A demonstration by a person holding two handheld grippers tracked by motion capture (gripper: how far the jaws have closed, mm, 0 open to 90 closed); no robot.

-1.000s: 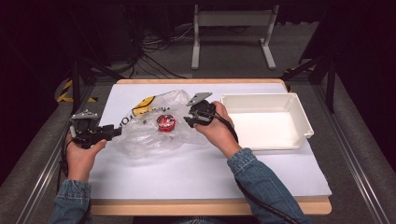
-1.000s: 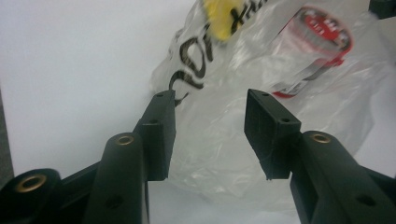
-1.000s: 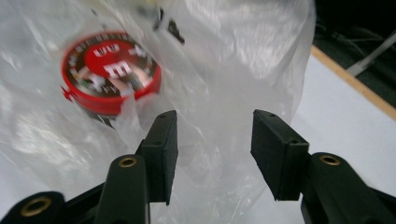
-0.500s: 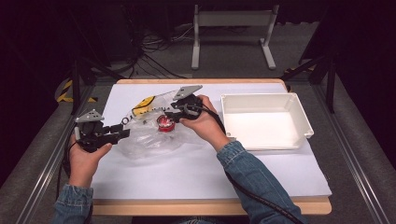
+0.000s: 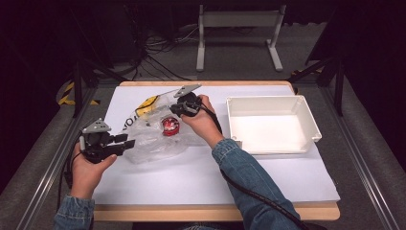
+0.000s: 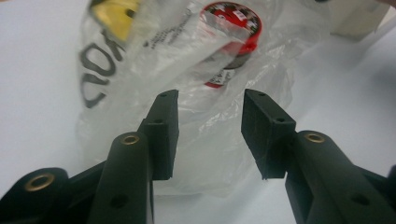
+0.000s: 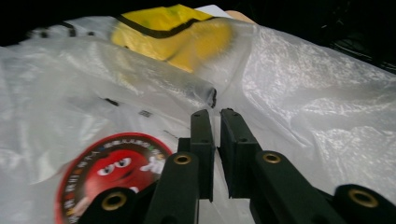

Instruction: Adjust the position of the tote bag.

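Just now right gripper (image 7: 215, 116) jaws closing, pinched on clear plastic bag (image 5: 153, 132) film above red tin (image 5: 170, 125). Left gripper (image 6: 210, 126) jaws apart, at bag's near edge, nothing clamped. Likely ready to pull bag open

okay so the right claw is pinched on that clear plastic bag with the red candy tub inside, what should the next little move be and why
Probably lift the right claw a little to raise the film it pinches. Its jaws have just closed to a narrow slit on a fold of the plastic bag, while the red tub lies inside. The left claw stands open just short of the bag, gripping nothing, so lifting would offer it film to take.
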